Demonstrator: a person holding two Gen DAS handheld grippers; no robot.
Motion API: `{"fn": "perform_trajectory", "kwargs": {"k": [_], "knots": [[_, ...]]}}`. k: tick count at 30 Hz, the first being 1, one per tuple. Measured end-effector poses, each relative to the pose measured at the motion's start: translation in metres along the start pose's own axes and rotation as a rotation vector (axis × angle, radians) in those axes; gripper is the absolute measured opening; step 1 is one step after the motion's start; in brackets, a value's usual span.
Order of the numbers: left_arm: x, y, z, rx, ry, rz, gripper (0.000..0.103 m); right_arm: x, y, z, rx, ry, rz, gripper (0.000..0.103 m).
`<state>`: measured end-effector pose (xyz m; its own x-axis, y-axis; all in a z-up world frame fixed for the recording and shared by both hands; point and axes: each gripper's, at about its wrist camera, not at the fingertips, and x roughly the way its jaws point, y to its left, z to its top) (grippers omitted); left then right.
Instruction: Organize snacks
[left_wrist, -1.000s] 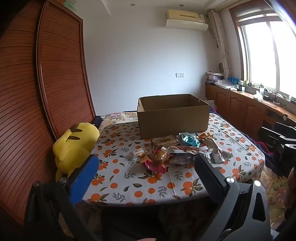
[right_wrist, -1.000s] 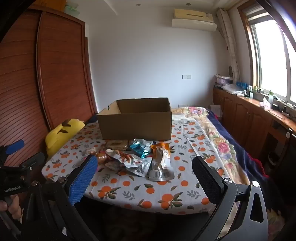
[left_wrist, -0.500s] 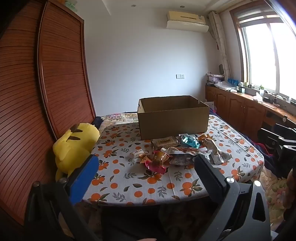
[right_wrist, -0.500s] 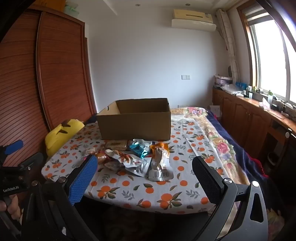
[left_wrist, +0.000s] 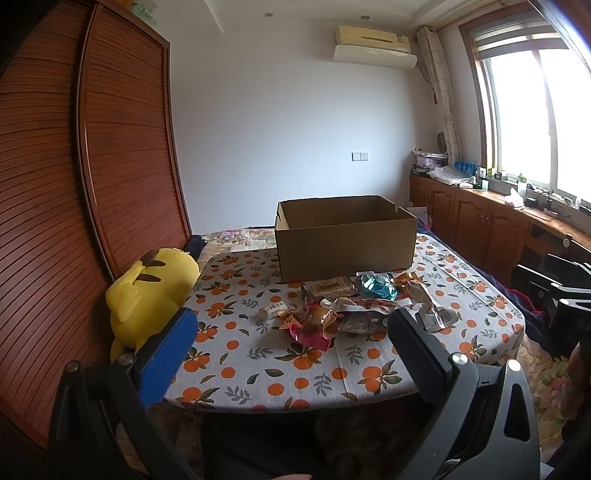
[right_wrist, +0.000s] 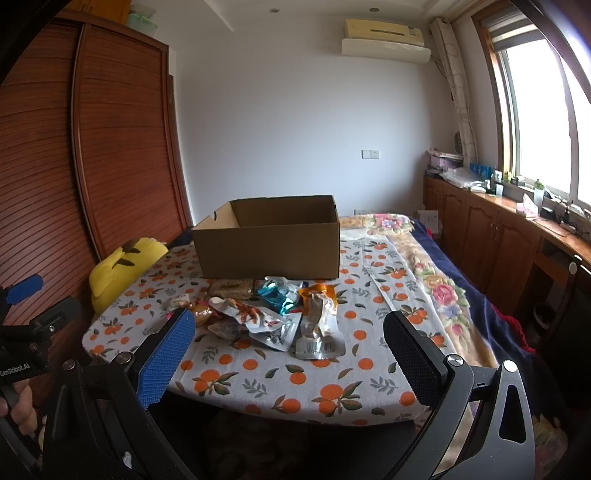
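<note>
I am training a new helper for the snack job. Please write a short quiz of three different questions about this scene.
1. True or false: the left claw already holds a snack.
2. Where does the snack pile lie in relation to the box? A) inside it B) on the cloth in front of it C) on the floor
3. Which soft thing rests at the table's left edge, by the wardrobe?

Key:
1. False. Both the left claw and the right claw are open and hold nothing.
2. B. The snacks lie on the orange-print cloth, and no snack shows inside the box.
3. The yellow plush.
</note>
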<state>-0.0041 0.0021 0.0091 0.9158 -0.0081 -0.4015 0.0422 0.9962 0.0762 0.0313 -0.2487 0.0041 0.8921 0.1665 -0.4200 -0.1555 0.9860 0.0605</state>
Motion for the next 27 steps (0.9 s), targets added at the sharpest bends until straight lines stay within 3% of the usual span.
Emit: {"fn": "perform_trajectory", "kwargs": {"k": [27], "knots": [[-0.0029,0.0005,0.0037,-0.004,-0.010,-0.003,0.103,-0.0017,0.0004,0.0034,0.000,-0.004,0.000,0.103]]}}
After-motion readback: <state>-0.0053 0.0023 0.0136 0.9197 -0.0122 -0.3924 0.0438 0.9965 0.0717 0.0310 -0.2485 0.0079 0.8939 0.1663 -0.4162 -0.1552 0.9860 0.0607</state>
